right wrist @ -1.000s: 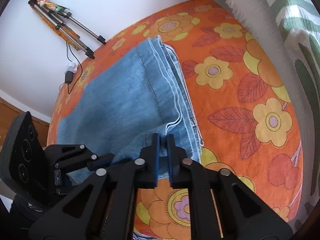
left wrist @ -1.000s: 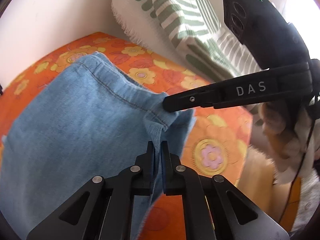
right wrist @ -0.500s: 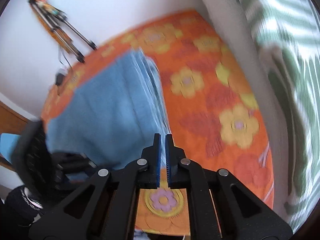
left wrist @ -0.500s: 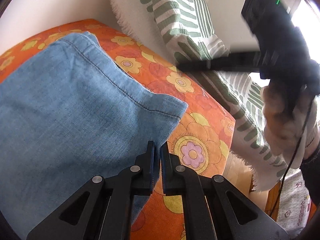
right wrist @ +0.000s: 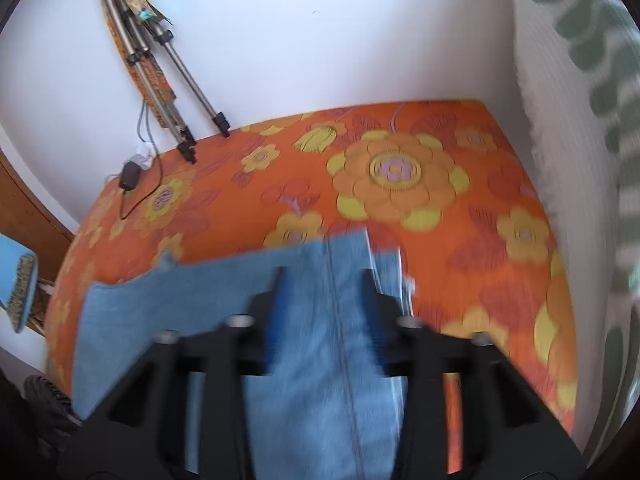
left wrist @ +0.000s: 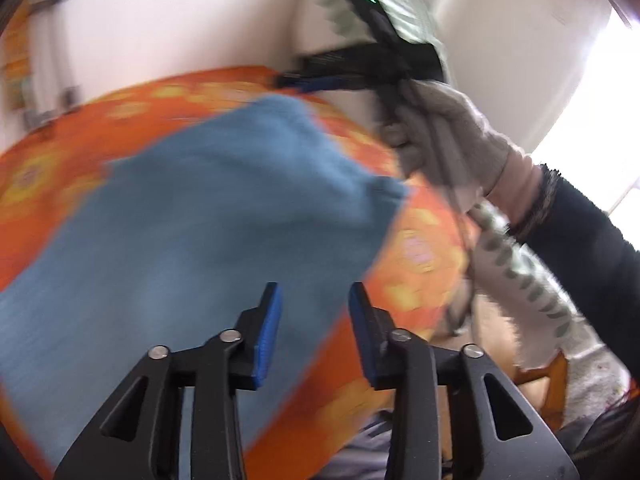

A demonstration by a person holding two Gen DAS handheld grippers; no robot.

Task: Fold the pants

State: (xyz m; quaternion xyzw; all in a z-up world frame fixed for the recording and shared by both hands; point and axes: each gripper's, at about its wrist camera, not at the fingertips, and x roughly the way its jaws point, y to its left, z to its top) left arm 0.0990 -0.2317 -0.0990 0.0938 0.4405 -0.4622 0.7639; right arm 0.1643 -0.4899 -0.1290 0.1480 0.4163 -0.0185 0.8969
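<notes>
A bed (right wrist: 440,128) covered in an orange sheet with yellow flowers carries the folded blue denim pants (right wrist: 312,320), which lie flat on it. A small black plug with its cord (right wrist: 129,178) lies near the far left corner.

A bed covered in an orange sheet with yellow flowers (right wrist: 400,176) fills the lower room, set into a corner of plain white walls (right wrist: 320,32). A folded tripod (right wrist: 160,64) leans on the far wall at upper left, a black charger and cable (right wrist: 129,178) lying below it. A white, green-patterned pillow (right wrist: 580,120) stands at right. Bright daylight (left wrist: 600,92) glares from the right edge
</notes>
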